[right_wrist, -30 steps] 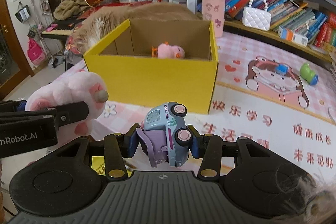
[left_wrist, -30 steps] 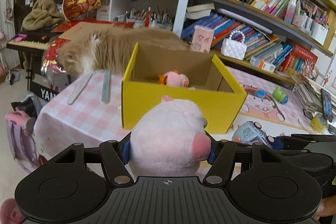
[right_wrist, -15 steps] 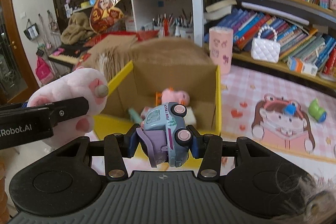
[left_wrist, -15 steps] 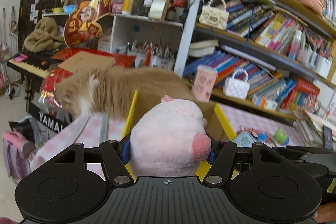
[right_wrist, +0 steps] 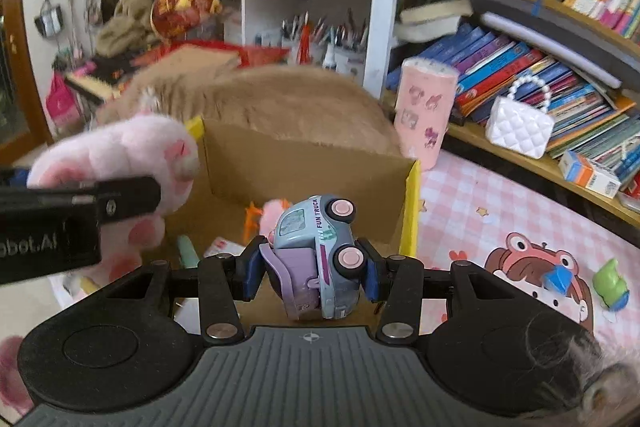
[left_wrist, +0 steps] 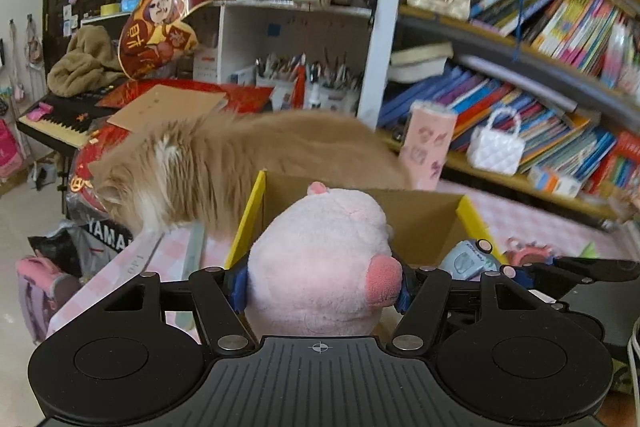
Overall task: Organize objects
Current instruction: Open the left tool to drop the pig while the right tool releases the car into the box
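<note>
**Left wrist view: both toys now over the box**

Nearest me, the left hand-held gripper (left_wrist: 322, 293) is clamped on a pink plush toy (left_wrist: 320, 259), its blue pads pressed into the soft sides. The right hand-held gripper (right_wrist: 312, 267) grips a small toy car (right_wrist: 316, 255), turned on its side between narrow jaws. A second ago both toys hung short of the yellow box (right_wrist: 412, 207); now they have come forward over its open top, the plush at the left edge and the car above the middle. Inside lie a small pink toy (right_wrist: 272, 213) and a few other bits. I judge that letting go is the next step. Just behind the box a ginger cat (left_wrist: 224, 163) lies on the worktop (right_wrist: 472, 195), close enough to meddle. Beyond it stand crowded bookshelves (left_wrist: 540, 39).
</note>
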A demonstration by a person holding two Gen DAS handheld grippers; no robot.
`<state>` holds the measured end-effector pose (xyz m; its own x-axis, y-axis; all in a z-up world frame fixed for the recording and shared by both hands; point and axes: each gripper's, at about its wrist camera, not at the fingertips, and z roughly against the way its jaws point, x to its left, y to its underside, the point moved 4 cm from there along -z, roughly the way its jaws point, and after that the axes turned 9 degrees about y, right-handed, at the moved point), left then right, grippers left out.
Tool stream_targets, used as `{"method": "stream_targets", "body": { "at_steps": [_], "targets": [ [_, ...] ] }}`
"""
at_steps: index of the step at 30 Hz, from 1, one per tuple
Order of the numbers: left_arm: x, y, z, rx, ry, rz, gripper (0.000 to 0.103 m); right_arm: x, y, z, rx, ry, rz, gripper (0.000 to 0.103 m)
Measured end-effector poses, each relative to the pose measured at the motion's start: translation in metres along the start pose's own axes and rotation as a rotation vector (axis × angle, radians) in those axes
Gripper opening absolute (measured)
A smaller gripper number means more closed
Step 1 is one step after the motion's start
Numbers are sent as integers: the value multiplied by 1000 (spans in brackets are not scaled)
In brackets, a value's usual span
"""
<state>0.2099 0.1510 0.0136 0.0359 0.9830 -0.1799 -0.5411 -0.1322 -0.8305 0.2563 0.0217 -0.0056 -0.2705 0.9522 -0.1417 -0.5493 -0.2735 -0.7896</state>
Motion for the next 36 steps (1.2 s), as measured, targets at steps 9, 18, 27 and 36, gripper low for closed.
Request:
{"method": "stream_targets", "body": {
  "at_steps": [9, 18, 27, 36],
  "targets": [
    [1, 7, -37, 80, -62, -51, 65, 13, 7, -47, 91, -53, 127, 44],
    [2, 7, -43, 92, -56, -44, 71, 15, 3, -52, 104, -76, 142, 45],
    [-7, -10, 0, -31, -29, -27, 75, -4, -7, -25, 37, -42, 59, 45],
    [-10, -4, 53, -90, -11, -29, 79, -17, -4, 34, -40, -35, -47, 45]
  ]
}}
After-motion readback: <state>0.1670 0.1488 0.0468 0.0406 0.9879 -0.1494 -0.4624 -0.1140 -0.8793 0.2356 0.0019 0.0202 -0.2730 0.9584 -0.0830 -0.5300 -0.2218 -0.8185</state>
